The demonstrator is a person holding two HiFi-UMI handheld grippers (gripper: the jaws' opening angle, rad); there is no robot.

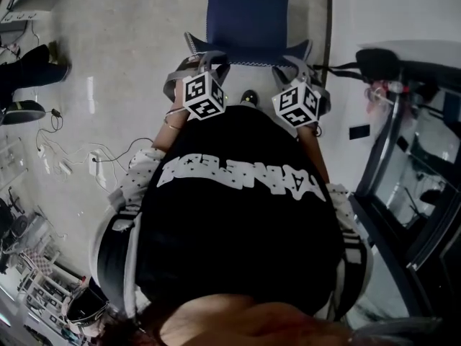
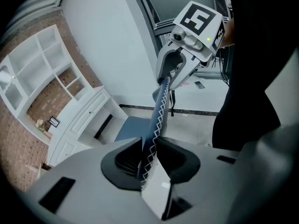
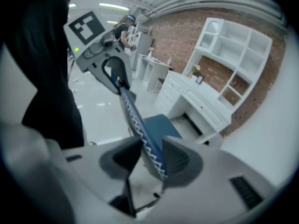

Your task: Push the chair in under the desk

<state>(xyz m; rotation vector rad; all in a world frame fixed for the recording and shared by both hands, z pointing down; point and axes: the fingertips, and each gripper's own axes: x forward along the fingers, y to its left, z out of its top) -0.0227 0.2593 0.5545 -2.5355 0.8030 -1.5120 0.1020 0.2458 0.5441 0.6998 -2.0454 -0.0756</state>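
Nearest, low in the head view, is the person's black shirt [image 1: 238, 207]. Above it are two hand-held grippers, each carrying one marker cube. The left hand-held gripper [image 2: 148, 158] is clamped on the top edge of the one chair's backrest [image 2: 159, 111], blue mesh with white zigzag stitching. The right hand-held gripper [image 3: 149, 157] grips the same edge further along, so each shows at the far end of the other's view. Beyond them, at the top centre of the head view, lies the chair's blue seat [image 1: 247, 13], out on the pale glossy floor [image 1: 130, 49] and just short of the one white counter [image 3: 196, 101], not under it. A white shelf unit [image 3: 233, 45] rises over the counter against a brick wall [image 3: 173, 36]. Loose cables [image 1: 79, 153] trail at the left.
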